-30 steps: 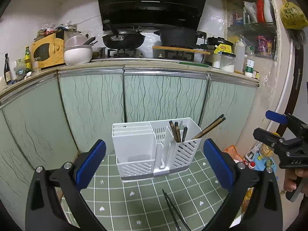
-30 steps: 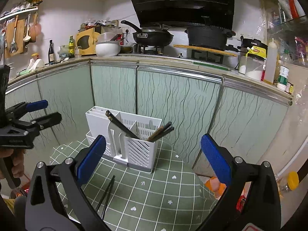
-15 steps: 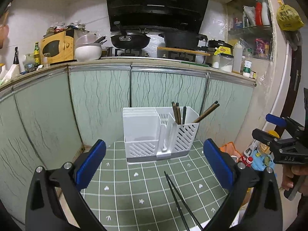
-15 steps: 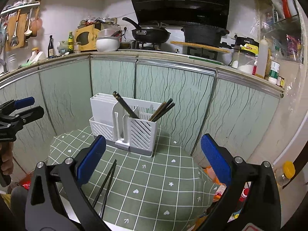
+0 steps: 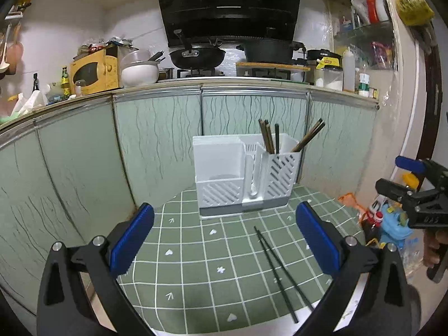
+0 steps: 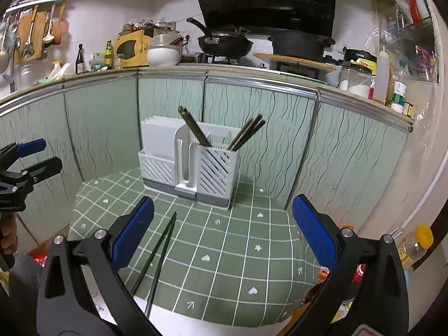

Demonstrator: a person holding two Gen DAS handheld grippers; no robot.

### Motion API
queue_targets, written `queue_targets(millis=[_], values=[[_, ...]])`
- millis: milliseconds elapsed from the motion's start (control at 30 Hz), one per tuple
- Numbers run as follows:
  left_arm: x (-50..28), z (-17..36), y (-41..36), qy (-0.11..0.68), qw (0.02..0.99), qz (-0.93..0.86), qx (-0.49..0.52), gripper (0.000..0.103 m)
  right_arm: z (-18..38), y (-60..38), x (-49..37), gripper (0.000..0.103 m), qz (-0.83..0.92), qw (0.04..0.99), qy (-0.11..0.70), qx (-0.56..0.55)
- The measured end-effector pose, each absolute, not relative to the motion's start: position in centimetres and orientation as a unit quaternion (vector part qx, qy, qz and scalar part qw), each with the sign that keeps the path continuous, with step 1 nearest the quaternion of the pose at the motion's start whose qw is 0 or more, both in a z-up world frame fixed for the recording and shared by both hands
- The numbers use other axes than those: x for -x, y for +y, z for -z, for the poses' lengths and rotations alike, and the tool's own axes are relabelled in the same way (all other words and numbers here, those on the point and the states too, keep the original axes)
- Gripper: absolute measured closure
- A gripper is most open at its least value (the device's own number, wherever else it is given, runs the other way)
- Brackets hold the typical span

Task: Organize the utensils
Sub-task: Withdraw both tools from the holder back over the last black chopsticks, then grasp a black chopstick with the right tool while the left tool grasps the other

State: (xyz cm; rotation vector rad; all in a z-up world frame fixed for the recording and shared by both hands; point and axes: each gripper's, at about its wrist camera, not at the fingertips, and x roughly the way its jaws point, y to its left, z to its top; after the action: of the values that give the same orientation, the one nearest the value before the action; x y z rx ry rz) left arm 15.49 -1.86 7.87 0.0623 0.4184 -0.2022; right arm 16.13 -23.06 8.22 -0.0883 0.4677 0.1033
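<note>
Hovering: left gripper point(image 5: 224, 233) jaws wide, empty | right gripper point(image 6: 223, 225) same | black chopsticks point(image 5: 280, 269) on cloth, untouched

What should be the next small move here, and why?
Probably lower the right gripper toward the black chopsticks lying loose on the green cloth. Both grippers are open and empty, and the other chopsticks already stand in the white holder.

"SUPOR" on the black appliance point(image 6: 359, 55) on the counter, other labels too small to read
</note>
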Motion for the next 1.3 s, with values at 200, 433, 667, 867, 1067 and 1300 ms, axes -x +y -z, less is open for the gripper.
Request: queue_targets(millis=[200,433,667,867,1067,1300], values=[[-14.8,-5.6,-1.6,0.22,0.97,0.103,-0.03,0.005,-6.2,-22.7,-15.5,0.008,-0.052,0.968,0.243,0.044],[-14.2,-2.8,-1.7,0.233,0.966,0.107,-0.03,0.005,-3.4,-22.1,-14.9,0.008,-0.057,0.965,0.251,0.048],[-13.8,0.2,-2.1,0.249,0.962,0.108,-0.039,0.005,-0.2,-21.3,-14.7,0.008,-0.067,0.959,0.27,0.052],[-13.2,2.2,-2.2,0.256,0.959,0.111,-0.037,0.005,1.9,-20.7,-14.4,0.008,-0.076,0.955,0.283,0.052],[-12.7,4.0,-2.2,0.264,0.958,0.107,-0.04,0.005,4.1,-19.7,-14.2,0.014,-0.09,0.948,0.3,0.056],[-12.6,5.9,-1.8,0.281,0.954,0.096,-0.038,0.005,6.6,-18.2,-14.3,0.027,-0.112,0.936,0.329,0.058]])
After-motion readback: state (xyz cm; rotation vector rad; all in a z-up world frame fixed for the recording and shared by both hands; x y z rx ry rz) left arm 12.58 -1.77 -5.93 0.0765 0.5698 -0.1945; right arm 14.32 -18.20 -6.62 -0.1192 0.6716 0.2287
